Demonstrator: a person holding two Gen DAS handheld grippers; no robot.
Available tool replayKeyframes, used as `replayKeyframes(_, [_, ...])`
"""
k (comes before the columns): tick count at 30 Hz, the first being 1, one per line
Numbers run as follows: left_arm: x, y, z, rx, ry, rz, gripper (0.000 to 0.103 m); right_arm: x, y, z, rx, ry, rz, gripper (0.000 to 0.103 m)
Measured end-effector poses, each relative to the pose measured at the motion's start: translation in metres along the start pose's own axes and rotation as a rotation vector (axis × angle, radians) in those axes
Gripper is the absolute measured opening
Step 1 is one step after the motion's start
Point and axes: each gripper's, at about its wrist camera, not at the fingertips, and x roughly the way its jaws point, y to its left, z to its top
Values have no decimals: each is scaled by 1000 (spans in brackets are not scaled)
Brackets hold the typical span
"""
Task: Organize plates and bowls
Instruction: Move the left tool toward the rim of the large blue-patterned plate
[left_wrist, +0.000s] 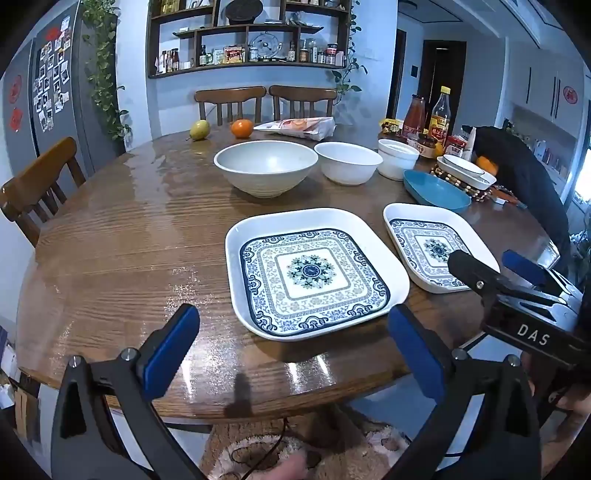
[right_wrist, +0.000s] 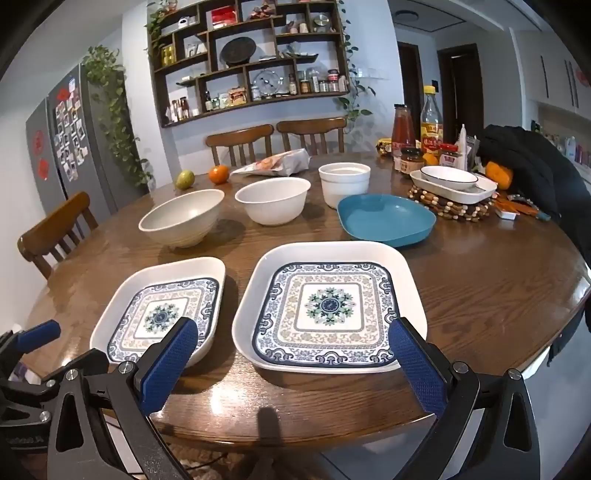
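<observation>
Hovering wide open and empty at the table's (left_wrist: 110, 258) near edge, the left gripper (left_wrist: 291, 354) faces one patterned plate (left_wrist: 314, 277), the right gripper (right_wrist: 295, 362) the other patterned plate (right_wrist: 328, 306), each seemingly dead ahead, just beyond the fingertips.

We see two square white plates with blue patterned centres, one (right_wrist: 328, 306) beside the other (right_wrist: 162, 314), flat at the near edge. Behind them, upright and apart: grey bowl (right_wrist: 183, 218), white bowl (right_wrist: 273, 199), ramekin (right_wrist: 344, 182), blue plate (right_wrist: 386, 219).
</observation>
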Motion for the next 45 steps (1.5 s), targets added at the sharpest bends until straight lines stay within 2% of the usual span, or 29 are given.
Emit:
replayKeyframes(2, [4,-6,3,4,22,5,102,0,0,0,0,2,2,103])
replayKeyframes(3, [1,-12,5,13,11,-17,102,0,0,0,0,2,1,103])
replayKeyframes(5, [-4,-9,4,-6,-5,-55,102,0,0,0,8,2,1,103])
replayKeyframes(10, [-1,2,-3,-26,10,-92,102,1,-4,0,23,6,6,103])
replayKeyframes(27, [-1,6,-2,-33,4,-119,100,4,-5,-2,58,-8,13,103])
replayKeyframes(37, [3,20,0,-80,7,-135,88,5,-7,-1,85,-9,19,103])
replayKeyframes(43, [8,43,6,-167,4,-154,83,10,-8,9,112,-14,76,87])
replayKeyframes(45, [12,52,8,-216,18,-172,79,14,-5,16,114,-9,126,67])
